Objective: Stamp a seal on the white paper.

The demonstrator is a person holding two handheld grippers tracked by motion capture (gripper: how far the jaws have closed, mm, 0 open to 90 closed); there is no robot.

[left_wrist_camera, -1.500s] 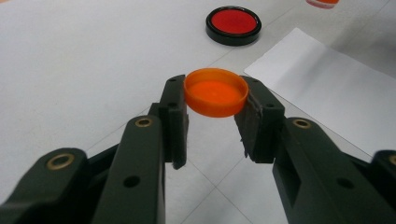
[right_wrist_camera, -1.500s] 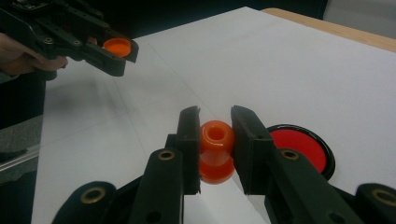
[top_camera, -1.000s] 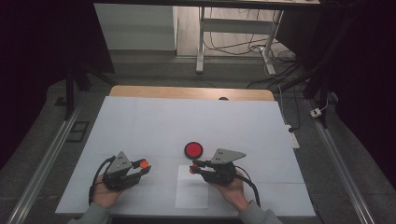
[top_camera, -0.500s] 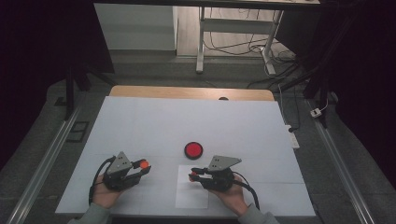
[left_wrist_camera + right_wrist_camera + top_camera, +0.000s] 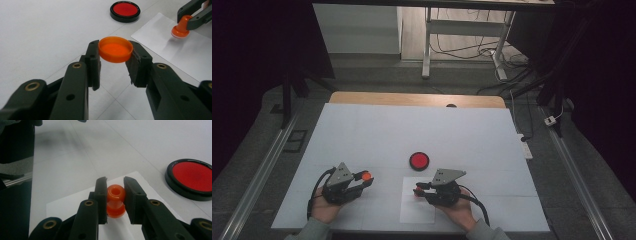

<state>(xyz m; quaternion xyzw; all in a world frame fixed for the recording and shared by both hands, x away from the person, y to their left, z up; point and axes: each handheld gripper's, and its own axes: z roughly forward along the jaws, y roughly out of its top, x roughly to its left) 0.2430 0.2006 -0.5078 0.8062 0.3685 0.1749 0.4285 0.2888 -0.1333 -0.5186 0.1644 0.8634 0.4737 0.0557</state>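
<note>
orange plastic is what both tools carry. the left hand-held gripper (image 5: 366,178) has its jaws closed on an orange cap (image 5: 115,49), held by its rim with the hollow side up, off the table at about seven o'clock of the white surface. the right hand-held gripper (image 5: 417,189) has its jaws closed on the waisted handle of a small orange stamp (image 5: 116,201), which stands over a sheet of white paper (image 5: 418,214) at about six o'clock of the table; from the left gripper view the stamp's (image 5: 181,27) base seems to sit on or just above the paper (image 5: 190,52), and which of the two cannot be told.

the step in hand looks like stamping: the cap is off and kept aside, and the stamp is at the paper. the round ink pad (image 5: 419,160), red in a black rim, lies open just beyond the paper at twelve o'clock of it, apart from both tools. the next move probably calls for a straight, even press down onto the sheet, then a clean lift without sliding, since a drag would smear the mark; the loose paper may lift with the stamp.

the table (image 5: 362,130) is covered in white with faint seams, a wooden edge showing at twelve o'clock. beyond it the room is dark, with a grey floor, metal rails at three and nine o'clock, a table leg and loose cables at twelve o'clock.
</note>
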